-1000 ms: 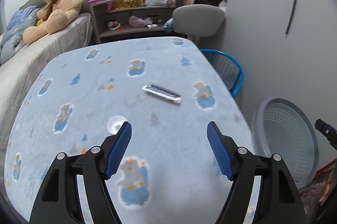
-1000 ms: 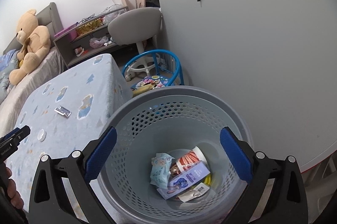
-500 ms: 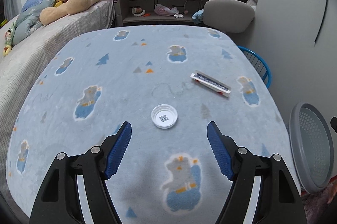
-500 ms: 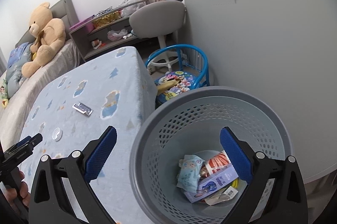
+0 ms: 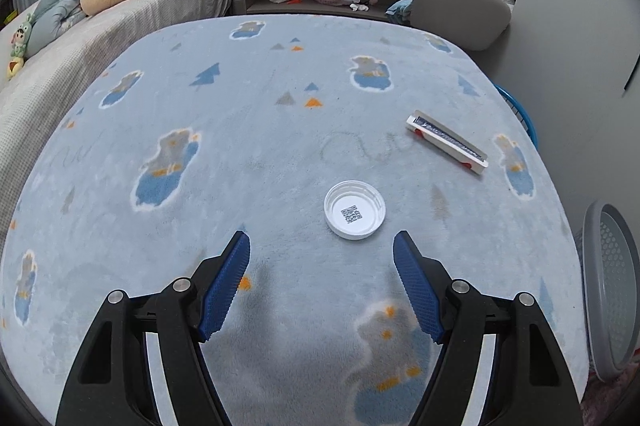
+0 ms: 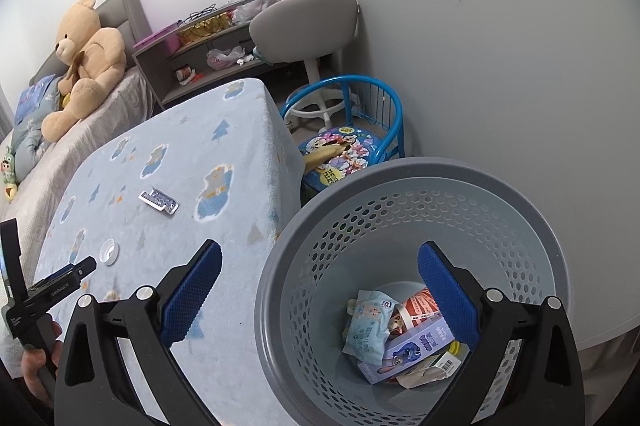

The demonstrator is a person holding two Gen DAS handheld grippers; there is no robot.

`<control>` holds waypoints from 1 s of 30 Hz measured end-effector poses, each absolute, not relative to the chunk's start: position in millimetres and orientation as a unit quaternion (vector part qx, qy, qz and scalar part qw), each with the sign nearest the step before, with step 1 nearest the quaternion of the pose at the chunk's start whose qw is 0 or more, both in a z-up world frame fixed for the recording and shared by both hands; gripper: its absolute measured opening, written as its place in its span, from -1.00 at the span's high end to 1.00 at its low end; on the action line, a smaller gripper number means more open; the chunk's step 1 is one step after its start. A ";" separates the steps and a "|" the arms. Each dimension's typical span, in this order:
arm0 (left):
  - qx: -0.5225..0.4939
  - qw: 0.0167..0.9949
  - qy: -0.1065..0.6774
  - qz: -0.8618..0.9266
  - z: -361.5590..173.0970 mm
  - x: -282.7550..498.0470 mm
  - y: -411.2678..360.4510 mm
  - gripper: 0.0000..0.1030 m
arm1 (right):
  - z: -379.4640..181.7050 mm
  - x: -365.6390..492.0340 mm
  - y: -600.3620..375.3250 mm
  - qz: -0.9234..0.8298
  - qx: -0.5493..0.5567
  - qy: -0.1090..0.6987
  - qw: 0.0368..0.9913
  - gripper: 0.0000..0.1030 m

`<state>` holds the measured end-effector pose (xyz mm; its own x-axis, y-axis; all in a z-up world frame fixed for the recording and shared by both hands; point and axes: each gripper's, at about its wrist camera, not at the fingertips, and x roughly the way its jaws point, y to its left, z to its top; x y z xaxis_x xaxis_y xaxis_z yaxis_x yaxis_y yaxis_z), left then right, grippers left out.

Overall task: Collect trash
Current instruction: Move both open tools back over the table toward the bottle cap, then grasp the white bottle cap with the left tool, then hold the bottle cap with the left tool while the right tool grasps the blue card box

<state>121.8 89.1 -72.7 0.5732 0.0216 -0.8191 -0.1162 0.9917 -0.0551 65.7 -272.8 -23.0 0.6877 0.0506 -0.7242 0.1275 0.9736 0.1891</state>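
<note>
holding wrappers and cartons, grey basket (image 6: pixel 420 185); left gripper (image 5: pixel 322 246), right gripper (image 6: pixel 320 254) jaws wide.

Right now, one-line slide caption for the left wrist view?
Open left gripper hovers just short of a white bottle cap on the blue blanket, flat wrapper lying beyond.

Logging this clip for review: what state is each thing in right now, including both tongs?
left tongs: open, empty, just short of the cap
right tongs: open, empty, over the basket
white bottle cap: lying hollow side up on the blanket, untouched
flat wrapper: lying flat on the blanket, untouched
grey trash basket: upright, holds several packages at the bottom
</note>
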 end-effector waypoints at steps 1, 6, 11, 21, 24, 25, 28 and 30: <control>-0.053 0.885 0.462 0.039 -74.6 122.3 89.4 -0.38 | -23.0 65.7 -272.8 -0.021 0.113 0.395 0.912 -0.87; -0.046 0.883 0.466 0.036 -80.1 130.2 86.1 -0.38 | -25.4 67.4 -273.0 -0.015 0.115 0.396 0.911 -0.87; -0.044 0.880 0.472 0.027 -87.1 142.4 79.5 -0.38 | -26.3 67.1 -273.8 -0.013 0.119 0.396 0.910 -0.87; -0.042 0.880 0.471 0.034 -98.2 155.4 81.7 0.20 | -27.2 69.0 -272.2 -0.016 0.118 0.401 0.908 -0.87; -0.055 0.881 0.469 0.026 -96.4 153.9 87.6 0.24 | -29.4 73.7 -265.7 -0.009 0.112 0.407 0.907 -0.87; -0.056 0.882 0.467 0.024 -95.5 152.8 88.6 0.24 | -30.2 75.6 -263.2 -0.005 0.110 0.408 0.906 -0.87; -0.054 0.888 0.457 0.017 -89.2 148.3 89.2 0.24 | -30.5 85.1 -250.7 0.020 0.106 0.414 0.904 -0.87; -0.049 0.894 0.446 0.016 -82.7 144.6 89.6 0.24 | -32.2 98.3 -236.6 0.042 0.103 0.423 0.899 -0.87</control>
<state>144.6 89.6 -82.7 0.6025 -0.0157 -0.7980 -0.0715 0.9947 -0.0736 98.3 -236.6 -32.2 0.6380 0.1624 -0.7527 0.0112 0.9754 0.2200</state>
